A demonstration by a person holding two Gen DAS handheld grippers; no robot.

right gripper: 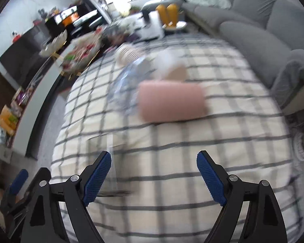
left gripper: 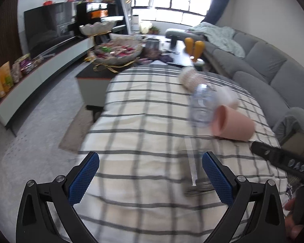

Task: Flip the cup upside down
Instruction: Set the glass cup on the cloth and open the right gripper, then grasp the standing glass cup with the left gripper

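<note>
A pink cup [left gripper: 233, 124] lies on its side on the plaid-covered table [left gripper: 143, 125], its mouth facing left. In the right wrist view the pink cup [right gripper: 171, 101] lies straight ahead of my right gripper [right gripper: 154, 164], which is open, empty and well short of it. My left gripper [left gripper: 151, 166] is open and empty over the cloth, left of and nearer than the cup. The right gripper's black body [left gripper: 281, 160] shows at the right edge of the left wrist view. Both views are motion-blurred.
A clear plastic bottle [left gripper: 200, 109] lies beside the cup's mouth, with a patterned cup [left gripper: 190, 79] and a whitish object [left gripper: 229, 95] behind. A clear-handled tool [left gripper: 192, 172] lies on the cloth. A grey sofa [left gripper: 273, 64] runs along the right; a snack bowl [left gripper: 117, 50] sits on a table beyond.
</note>
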